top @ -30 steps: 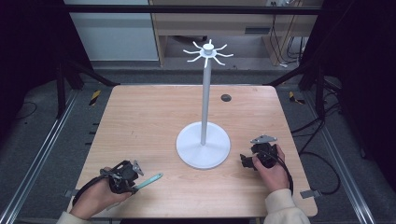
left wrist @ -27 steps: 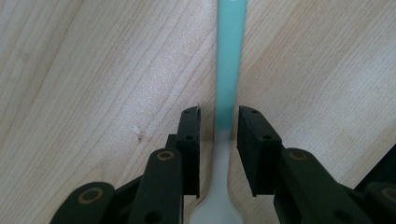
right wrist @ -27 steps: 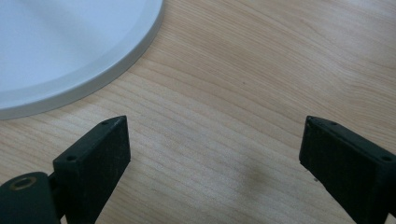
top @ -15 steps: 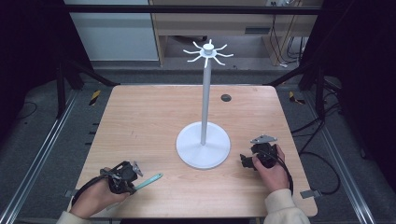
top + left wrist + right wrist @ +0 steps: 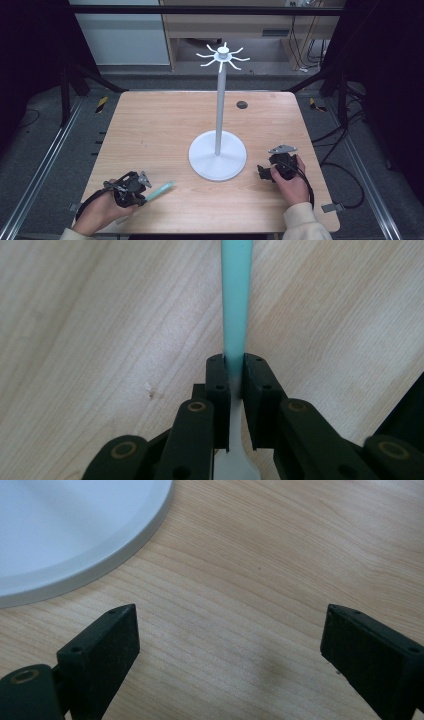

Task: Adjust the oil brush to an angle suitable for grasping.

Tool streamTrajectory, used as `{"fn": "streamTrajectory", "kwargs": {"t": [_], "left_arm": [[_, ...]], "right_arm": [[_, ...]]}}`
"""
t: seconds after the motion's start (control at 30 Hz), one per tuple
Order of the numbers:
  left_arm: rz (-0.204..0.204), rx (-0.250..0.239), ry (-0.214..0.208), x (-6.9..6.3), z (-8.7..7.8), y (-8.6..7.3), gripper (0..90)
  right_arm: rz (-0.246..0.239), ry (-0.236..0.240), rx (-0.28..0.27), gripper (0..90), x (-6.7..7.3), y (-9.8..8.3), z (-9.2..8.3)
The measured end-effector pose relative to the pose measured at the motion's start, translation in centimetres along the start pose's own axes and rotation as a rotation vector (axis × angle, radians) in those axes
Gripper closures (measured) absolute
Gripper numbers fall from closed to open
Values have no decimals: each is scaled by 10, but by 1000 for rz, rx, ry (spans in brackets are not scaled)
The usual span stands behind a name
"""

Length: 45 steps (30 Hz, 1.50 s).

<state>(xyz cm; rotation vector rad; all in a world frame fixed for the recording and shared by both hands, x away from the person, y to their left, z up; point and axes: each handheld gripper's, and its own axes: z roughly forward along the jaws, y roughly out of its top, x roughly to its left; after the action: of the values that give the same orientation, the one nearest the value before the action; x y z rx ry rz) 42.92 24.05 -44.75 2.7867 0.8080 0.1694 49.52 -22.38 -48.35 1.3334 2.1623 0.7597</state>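
Left gripper view: left gripper [image 5: 234, 371] just closing, pinching flat teal-and-white plastic utensil handle [image 5: 236, 300] low over pale wooden table [image 5: 150, 130] | step: securing grasp | right gripper [image 5: 227, 645] spread, idle beside white round-based hanging stand [image 5: 218, 152] | next: lift, carry toward stand's top hooks [image 5: 223, 54]

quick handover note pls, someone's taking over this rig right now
Left gripper: jaws have just been closing, now pinched on the teal-handled utensil, which lies flat on the table near its front left.
Right gripper: open, holding nothing, low over the table beside the white stand base.
Done: utensil gripped.
Left: lift it; probably hang it on a hook at the stand's top, all bare.
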Motion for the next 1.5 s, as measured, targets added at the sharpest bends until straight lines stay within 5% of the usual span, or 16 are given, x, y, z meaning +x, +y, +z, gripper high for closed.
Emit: {"fn": "streamTrajectory", "kwargs": {"t": [0.87,1.5], "left_arm": [[-88,-396,57,7,-52,32,818],[-81,-529,94,-2,-81,58,818]], "right_arm": [[-6,-2,0,93,0,0,1],[-5,-1,0,93,0,0,0]]}}
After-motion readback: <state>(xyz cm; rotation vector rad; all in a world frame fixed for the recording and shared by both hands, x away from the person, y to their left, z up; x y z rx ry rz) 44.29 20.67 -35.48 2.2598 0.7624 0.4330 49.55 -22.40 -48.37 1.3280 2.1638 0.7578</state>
